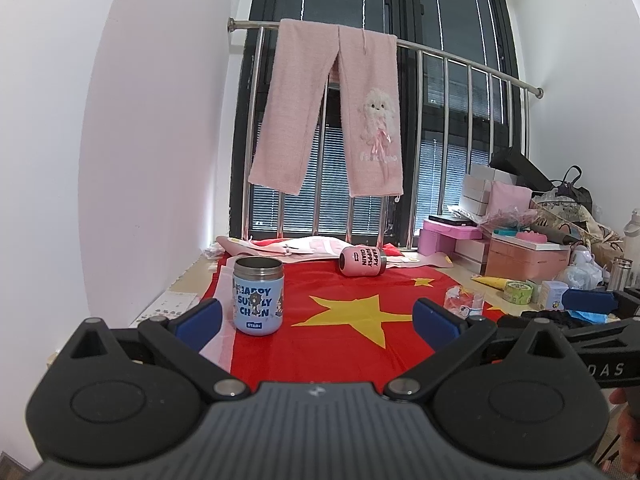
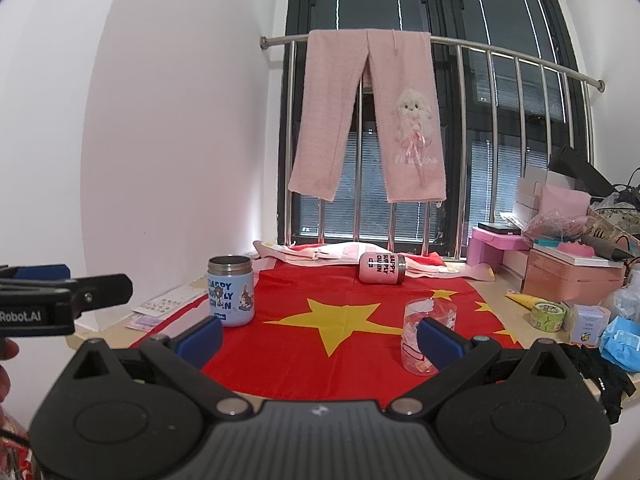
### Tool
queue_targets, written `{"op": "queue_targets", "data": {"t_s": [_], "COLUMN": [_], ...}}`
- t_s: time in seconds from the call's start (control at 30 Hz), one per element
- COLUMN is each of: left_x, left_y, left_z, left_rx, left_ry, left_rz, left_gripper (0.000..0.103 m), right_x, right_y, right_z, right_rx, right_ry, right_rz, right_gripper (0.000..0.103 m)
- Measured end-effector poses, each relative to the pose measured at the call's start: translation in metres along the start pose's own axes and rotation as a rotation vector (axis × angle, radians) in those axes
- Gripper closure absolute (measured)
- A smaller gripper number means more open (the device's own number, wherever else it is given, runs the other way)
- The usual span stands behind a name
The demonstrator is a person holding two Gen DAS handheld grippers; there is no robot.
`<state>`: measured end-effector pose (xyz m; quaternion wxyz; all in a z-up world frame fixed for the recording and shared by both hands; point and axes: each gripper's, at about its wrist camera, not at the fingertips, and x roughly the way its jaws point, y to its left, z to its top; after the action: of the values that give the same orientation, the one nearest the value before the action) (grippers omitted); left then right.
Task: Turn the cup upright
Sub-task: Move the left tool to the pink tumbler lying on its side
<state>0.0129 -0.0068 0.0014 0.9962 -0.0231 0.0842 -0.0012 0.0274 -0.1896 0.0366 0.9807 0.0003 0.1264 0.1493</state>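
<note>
A pink cup (image 1: 363, 261) lies on its side at the far end of the red flag cloth (image 1: 344, 344); it also shows in the right wrist view (image 2: 381, 267). A blue cup (image 1: 258, 296) stands upright at the left, mouth up, also seen in the right wrist view (image 2: 231, 291). A clear glass (image 2: 428, 336) stands upright at the right, partly behind my right finger. My left gripper (image 1: 318, 318) is open and empty, near the blue cup. My right gripper (image 2: 320, 340) is open and empty, well short of the pink cup.
Pink and white boxes (image 2: 568, 276), a tape roll (image 2: 547, 315) and bags crowd the right side. A steel railing (image 1: 320, 216) with pink trousers (image 1: 328, 112) stands behind the table. A white wall (image 1: 140, 160) is at the left. Folded cloth (image 2: 320, 254) lies at the back.
</note>
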Motion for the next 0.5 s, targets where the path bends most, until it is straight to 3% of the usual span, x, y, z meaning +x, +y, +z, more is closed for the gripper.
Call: {"op": "queue_targets", "data": {"t_s": [0.27,0.5], "left_x": [0.043,0.115], "left_y": [-0.001,-0.001], "left_z": [0.03,0.066], "left_rx": [0.009,0.042], "left_ry": [0.015,0.038], "left_rz": [-0.027,-0.031], "left_gripper": [0.0,0.0], "right_x": [0.046,0.114], "right_y": [-0.014,-0.034], "right_z": [0.026,0.069], "right_rx": [-0.002,-0.054], "right_ry": [0.037,0.067], "right_rz": [0.013,0.02], "right_gripper": [0.0,0.0]}}
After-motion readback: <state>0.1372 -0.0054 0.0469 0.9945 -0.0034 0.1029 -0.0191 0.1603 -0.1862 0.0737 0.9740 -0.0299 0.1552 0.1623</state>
